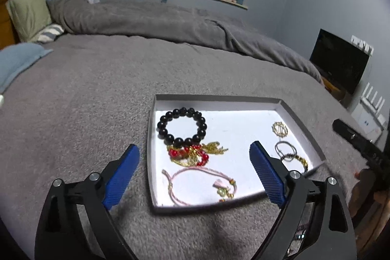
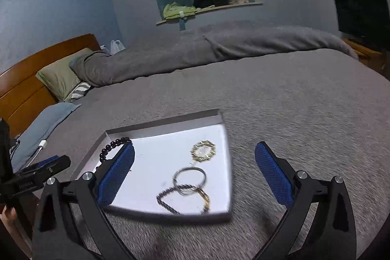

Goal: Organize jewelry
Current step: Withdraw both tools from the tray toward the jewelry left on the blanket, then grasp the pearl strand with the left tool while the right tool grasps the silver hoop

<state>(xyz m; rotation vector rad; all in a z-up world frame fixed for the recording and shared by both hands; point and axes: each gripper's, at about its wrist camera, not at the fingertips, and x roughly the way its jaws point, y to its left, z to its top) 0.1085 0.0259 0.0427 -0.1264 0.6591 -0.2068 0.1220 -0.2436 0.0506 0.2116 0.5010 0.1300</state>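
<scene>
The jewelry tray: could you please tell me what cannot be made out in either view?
- Left wrist view: the gripper's blue finger hides part of the tray floor beside the dark-and-gold bracelet.
- Right wrist view: a finger covers most of the black bead bracelet; the tray's near rim is blurred.
- Red-and-gold tangle: separate pieces indistinguishable.

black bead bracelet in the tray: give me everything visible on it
The black bead bracelet is a closed ring of large, glossy, round dark beads, apparently strung on a hidden cord. It lies flat on the white floor of the shallow grey-rimmed tray, in its far left corner as the left wrist view shows it. Its near edge touches or overlaps the red-and-gold tangle. In the right wrist view a blue finger pad hides most of it. No gripper touches it.
</scene>
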